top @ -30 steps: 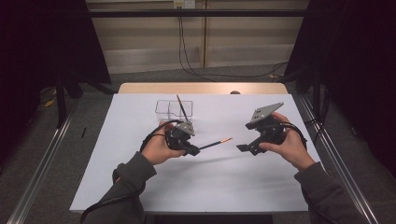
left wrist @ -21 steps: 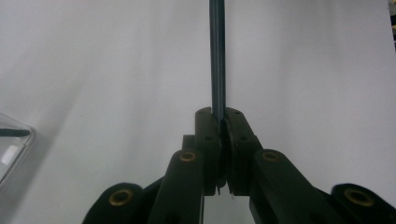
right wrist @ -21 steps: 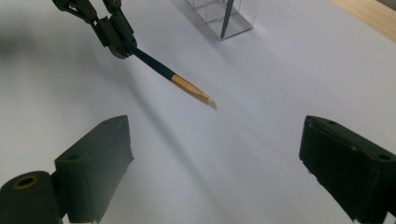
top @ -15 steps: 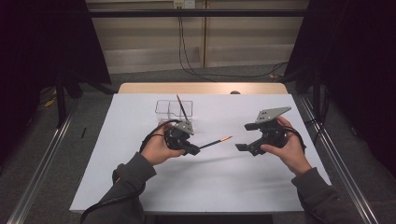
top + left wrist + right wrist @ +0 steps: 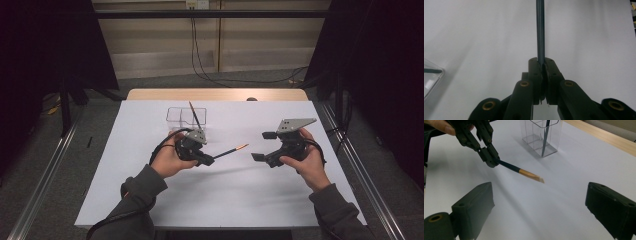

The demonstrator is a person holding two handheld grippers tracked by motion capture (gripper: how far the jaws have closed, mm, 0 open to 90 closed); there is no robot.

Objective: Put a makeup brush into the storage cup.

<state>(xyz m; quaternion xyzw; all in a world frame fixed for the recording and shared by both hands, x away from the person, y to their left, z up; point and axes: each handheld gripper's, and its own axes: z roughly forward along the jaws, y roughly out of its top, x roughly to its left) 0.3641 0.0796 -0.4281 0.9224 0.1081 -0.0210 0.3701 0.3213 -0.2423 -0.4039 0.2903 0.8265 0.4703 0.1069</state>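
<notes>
A white sheet (image 5: 240, 195) covers nearly the whole desk (image 5: 215, 94), leaving a strip of pale wood bare along the far edge. Grey floor lies around it, with metal rails (image 5: 45, 175) running along both sides. Beyond the far edge stands a light panelled wall (image 5: 150, 40) with black cables (image 5: 200, 55) hanging down it, and dark curtains (image 5: 380, 75) close in left and right.

The left gripper (image 5: 206, 159) hangs over the middle of the desk, left of centre, its jaws closed tight on a brush (image 5: 227, 151). The brush is off the sheet, its dark handle pointing right toward the other hand, with an orange band and pale tip (image 5: 534, 176) at the free end. In the left gripper view the handle (image 5: 540, 30) runs straight up from between the pinched jaws.

The right gripper (image 5: 260, 145) is held above the right half of the desk, jaws spread wide and holding nothing, aimed at the brush tip but apart from it.

A clear box (image 5: 186, 116) with compartments stands near the far edge, left of centre, behind the left gripper. A second dark brush (image 5: 195, 115) leans in it.
</notes>
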